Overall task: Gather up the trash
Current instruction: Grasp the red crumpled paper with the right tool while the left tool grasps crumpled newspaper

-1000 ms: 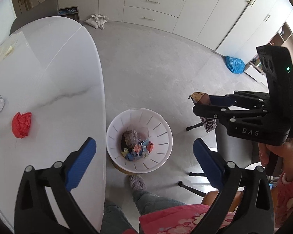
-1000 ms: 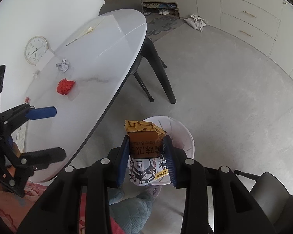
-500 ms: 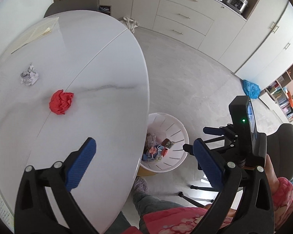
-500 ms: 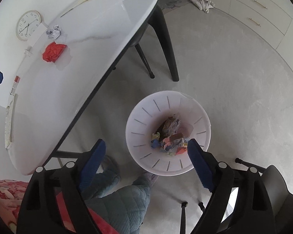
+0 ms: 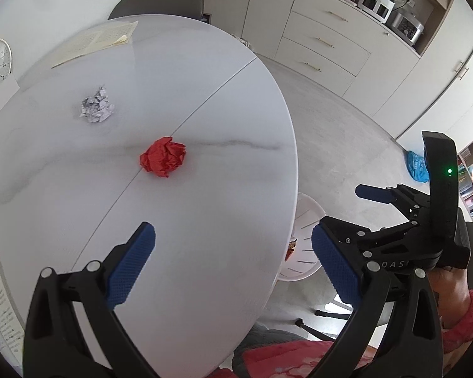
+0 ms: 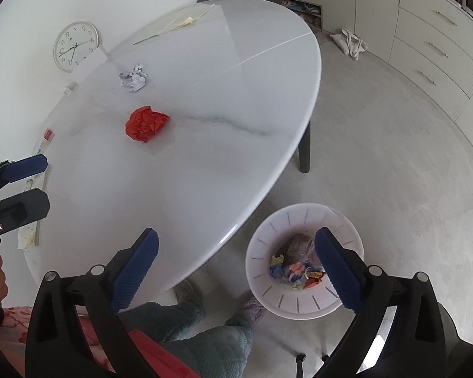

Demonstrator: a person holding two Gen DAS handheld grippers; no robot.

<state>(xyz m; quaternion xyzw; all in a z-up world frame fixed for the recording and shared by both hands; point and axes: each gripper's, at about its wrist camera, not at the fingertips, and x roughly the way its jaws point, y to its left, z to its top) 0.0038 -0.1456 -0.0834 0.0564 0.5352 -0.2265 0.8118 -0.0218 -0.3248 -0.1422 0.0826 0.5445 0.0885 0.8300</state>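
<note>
Grippers both wide, empty: left gripper (image 5: 233,263) over white table (image 5: 205,220), right gripper (image 6: 236,264) above table edge and bin (image 6: 299,308). Red paper ball (image 5: 163,160) mid-table; grey paper wad (image 5: 96,109) beyond it, apart.

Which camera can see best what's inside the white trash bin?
The right wrist view. It looks down into the white trash bin on the floor, so the colorful scraps inside show. In the left wrist view the table hides most of the bin; only part of its rim and wall show.
</note>
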